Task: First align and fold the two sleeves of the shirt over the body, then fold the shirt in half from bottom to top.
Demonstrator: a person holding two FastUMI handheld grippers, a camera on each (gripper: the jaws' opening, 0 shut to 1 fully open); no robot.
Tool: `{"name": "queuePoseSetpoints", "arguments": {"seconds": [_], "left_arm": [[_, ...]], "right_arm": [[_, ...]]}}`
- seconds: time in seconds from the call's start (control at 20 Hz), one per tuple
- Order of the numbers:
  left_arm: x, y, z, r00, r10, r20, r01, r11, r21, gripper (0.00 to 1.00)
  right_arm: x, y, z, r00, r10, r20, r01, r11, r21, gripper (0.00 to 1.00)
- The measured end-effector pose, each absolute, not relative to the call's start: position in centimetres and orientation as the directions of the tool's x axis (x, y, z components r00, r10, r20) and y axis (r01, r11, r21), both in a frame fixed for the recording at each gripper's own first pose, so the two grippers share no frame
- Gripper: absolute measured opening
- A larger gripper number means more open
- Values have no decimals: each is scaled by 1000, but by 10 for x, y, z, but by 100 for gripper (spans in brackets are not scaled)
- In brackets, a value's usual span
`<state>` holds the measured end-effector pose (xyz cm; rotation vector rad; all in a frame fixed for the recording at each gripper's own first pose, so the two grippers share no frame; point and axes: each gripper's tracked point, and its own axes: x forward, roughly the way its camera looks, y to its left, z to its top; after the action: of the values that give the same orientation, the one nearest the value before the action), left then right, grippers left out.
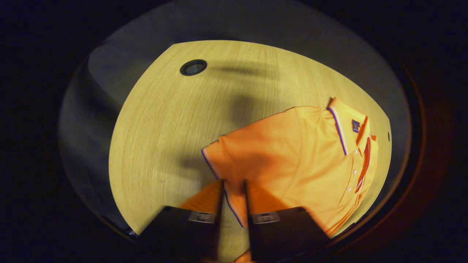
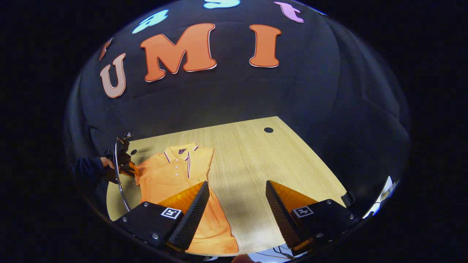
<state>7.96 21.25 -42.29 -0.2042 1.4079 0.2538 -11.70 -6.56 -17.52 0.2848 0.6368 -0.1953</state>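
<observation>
We are seeing the orange short-sleeved polo shirt (image 2: 172, 175) lying lengthwise on the pale wooden table (image 2: 256, 153), collar toward the wall; the left gripper (image 1: 234, 190) is pinching its sleeve (image 1: 228, 164), while the right gripper (image 2: 237, 197) is hanging spread apart above the table.

My left gripper view is dim, yellow-tinted and motion-blurred, with soft shadows across the table (image 1: 164, 138). My right gripper view is sharper and evenly lit from above; the fisheye bends the table's edges, and faint shadows fall beside the shirt (image 2: 172, 175)
</observation>
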Motion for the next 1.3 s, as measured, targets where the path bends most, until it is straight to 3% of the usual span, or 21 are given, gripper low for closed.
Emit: {"name": "queuePoseSetpoints", "arguments": {"seconds": [0.05,0.4,0.65,0.85,1.0,1.05,1.1,1.15,1.25,1.3], "left_arm": [[71,211,-425,153,49,-987,-266,964,7,7],[109,193,-377,350,13,-937,-89,996,-19,7],[125,151,-352,418,-45,-907,-4,999,-51,7],[137,98,-340,449,-172,-877,87,985,-149,8],[145,51,-329,468,-327,-821,169,945,-280,13],[142,42,-321,469,-365,-804,188,931,-313,16],[141,36,-316,469,-390,-792,202,921,-333,25],[138,33,-308,473,-412,-779,214,911,-352,25],[135,35,-303,494,-400,-772,222,916,-333,50],[133,39,-298,512,-385,-768,226,923,-312,72]], "right_arm": [[-119,-65,-177,787,-89,-611,269,940,209,95],[-119,-63,-185,778,-87,-623,275,938,213,95],[-120,-58,-186,771,-83,-631,283,933,222,95],[-132,-59,-190,758,-100,-645,311,924,223,95],[-143,-56,-194,744,-108,-659,331,917,224,95],[-146,-57,-196,739,-115,-664,339,915,219,95],[-148,-56,-197,735,-114,-668,342,914,220,95],[-149,-54,-198,733,-114,-671,344,913,221,95],[-147,-52,-195,741,-108,-663,334,916,223,95],[-145,-52,-194,746,-110,-657,326,920,216,95]]}}
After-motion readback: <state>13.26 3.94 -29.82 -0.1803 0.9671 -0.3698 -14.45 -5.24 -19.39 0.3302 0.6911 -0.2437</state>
